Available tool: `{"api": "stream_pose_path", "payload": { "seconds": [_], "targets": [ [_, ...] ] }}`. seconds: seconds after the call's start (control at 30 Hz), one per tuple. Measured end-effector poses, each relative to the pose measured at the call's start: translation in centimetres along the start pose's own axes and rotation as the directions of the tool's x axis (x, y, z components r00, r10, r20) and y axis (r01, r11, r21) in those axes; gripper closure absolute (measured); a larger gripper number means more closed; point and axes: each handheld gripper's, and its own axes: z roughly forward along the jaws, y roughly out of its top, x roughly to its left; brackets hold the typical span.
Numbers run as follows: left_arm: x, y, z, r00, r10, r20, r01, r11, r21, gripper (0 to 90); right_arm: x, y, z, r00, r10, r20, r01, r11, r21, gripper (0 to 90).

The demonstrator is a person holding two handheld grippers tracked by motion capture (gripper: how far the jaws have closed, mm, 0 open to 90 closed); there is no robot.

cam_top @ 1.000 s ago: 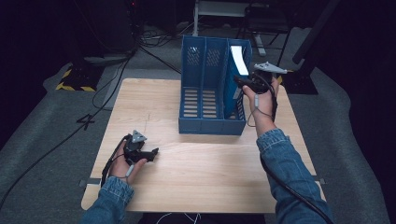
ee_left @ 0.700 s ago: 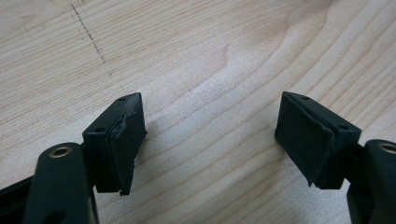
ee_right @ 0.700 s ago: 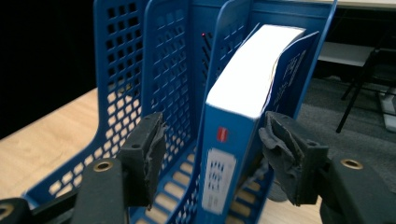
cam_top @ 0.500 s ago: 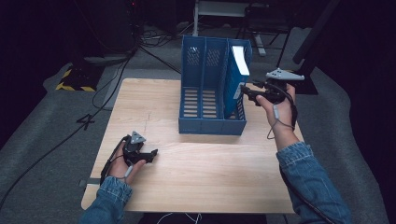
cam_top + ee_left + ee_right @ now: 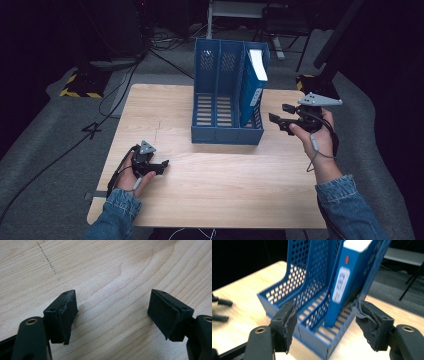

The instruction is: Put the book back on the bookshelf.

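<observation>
A blue three-slot file rack stands at the back middle of the wooden table. A blue book with a white top edge stands upright in its right slot. My right gripper hovers just right of the rack and points at it. Its jaws have just been opening and stand open with nothing between them. In the right gripper view the gripper looks at the rack and the book, with a gap in between. My left gripper rests open on the table at the front left, jaws apart over bare wood.
Cables run over the grey floor at the left and behind the table. A yellow-and-black striped block lies at the back left. Dark stand legs rise at the back right. Bare table lies between the two hands.
My right gripper has drawn back from the book in the rack, moving right and nearer the person, with its jaws wider apart. The book stays in its slot. The left hand has kept still.
</observation>
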Motion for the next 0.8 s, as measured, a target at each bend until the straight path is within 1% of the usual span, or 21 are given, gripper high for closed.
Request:
{"api": "stream_pose_path", "payload": {
  "seconds": [0.07, 0.13, 0.17, 0.2, 0.27, 0.3, 0.33, 0.37, 0.4, 0.43, 0.47, 0.53, 0.57, 0.6, 0.63, 0.67, 0.7, 0.8],
  "targets": [
    [0.0, 0.0, 0.0, 1.0000, -0.002, 0.001, 0.002, 1.0000, 0.003, 24.0, 0.0, -1.0, -0.2, 1.0000, 0.008, 0.003, -0.008, 1.000, 0.016, 33.9],
    [0.0, -0.1, -0.1, 1.0000, 0.004, -0.001, -0.004, 1.0000, 0.001, 24.0, 0.0, -2.2, -0.4, 0.9999, 0.013, 0.007, -0.014, 0.999, 0.030, 33.9],
    [0.0, -0.1, -0.1, 1.0000, 0.004, -0.001, -0.004, 1.0000, 0.001, 24.0, 0.0, -2.2, -0.4, 0.9999, 0.013, 0.007, -0.014, 0.999, 0.030, 33.9],
    [0.0, -0.1, -0.1, 1.0000, 0.002, -0.001, -0.002, 1.0000, 0.002, 24.0, 0.0, -2.6, -0.4, 0.9998, 0.019, 0.007, -0.020, 0.999, 0.035, 33.9],
    [0.0, -0.1, -0.1, 1.0000, 0.003, 0.000, -0.003, 1.0000, 0.000, 24.0, -0.1, -4.2, -0.5, 0.9992, 0.041, 0.005, -0.041, 0.997, 0.060, 33.7],
    [0.0, -0.1, -0.1, 1.0000, 0.003, 0.000, -0.003, 1.0000, 0.000, 24.0, -0.1, -4.2, -0.5, 0.9992, 0.041, 0.005, -0.041, 0.997, 0.060, 33.7],
    [0.0, -0.1, -0.1, 1.0000, 0.005, -0.002, -0.005, 1.0000, 0.000, 24.0, -0.2, -4.8, -0.4, 0.9989, 0.046, 0.003, -0.046, 0.996, 0.071, 33.7],
    [0.0, -0.1, -0.1, 1.0000, 0.005, -0.002, -0.005, 1.0000, 0.000, 24.0, -0.3, -5.5, -0.4, 0.9988, 0.049, 0.006, -0.050, 0.995, 0.088, 33.7],
    [0.0, -0.1, -0.1, 1.0000, 0.005, -0.002, -0.005, 1.0000, 0.000, 24.0, -0.4, -6.0, -0.3, 0.9991, 0.040, 0.014, -0.041, 0.994, 0.099, 33.7],
    [0.0, -0.1, -0.1, 1.0000, 0.005, -0.003, -0.005, 1.0000, 0.000, 24.0, -0.4, -6.6, -0.3, 0.9990, 0.036, 0.028, -0.038, 0.994, 0.105, 33.8],
    [0.0, -0.1, -0.1, 1.0000, 0.005, -0.002, -0.005, 1.0000, 0.000, 24.0, -0.4, -7.2, -0.2, 0.9984, 0.038, 0.041, -0.042, 0.995, 0.095, 33.9],
    [0.0, -0.1, -0.1, 1.0000, 0.006, -0.002, -0.006, 1.0000, 0.000, 24.0, -0.5, -8.4, -0.1, 0.9971, 0.061, 0.045, -0.065, 0.993, 0.094, 33.9],
    [0.0, -0.1, -0.1, 1.0000, 0.005, -0.003, -0.005, 1.0000, 0.001, 24.0, -0.6, -9.2, 0.0, 0.9957, 0.083, 0.039, -0.087, 0.992, 0.092, 33.9],
    [0.0, -0.1, -0.1, 1.0000, 0.005, -0.003, -0.005, 1.0000, 0.000, 24.0, -0.7, -9.8, 0.1, 0.9947, 0.096, 0.038, -0.099, 0.991, 0.093, 33.9],
    [0.0, -0.1, -0.1, 1.0000, 0.005, -0.003, -0.005, 1.0000, 0.000, 24.0, -0.7, -9.8, 0.1, 0.9947, 0.096, 0.038, -0.099, 0.991, 0.093, 33.9],
    [0.0, -0.1, -0.1, 1.0000, 0.005, -0.002, -0.005, 1.0000, 0.000, 24.0, -0.8, -10.4, 0.3, 0.9935, 0.107, 0.040, -0.110, 0.989, 0.102, 33.9],
    [0.0, -0.1, -0.1, 1.0000, 0.005, -0.002, -0.005, 1.0000, 0.000, 24.0, -1.1, -11.4, 0.5, 0.9926, 0.112, 0.046, -0.118, 0.983, 0.142, 33.9],
    [0.0, -0.1, -0.1, 1.0000, 0.005, -0.002, -0.005, 1.0000, 0.000, 24.0, -1.3, -12.1, 0.6, 0.9910, 0.124, 0.050, -0.131, 0.980, 0.150, 33.8]
  ]
}}
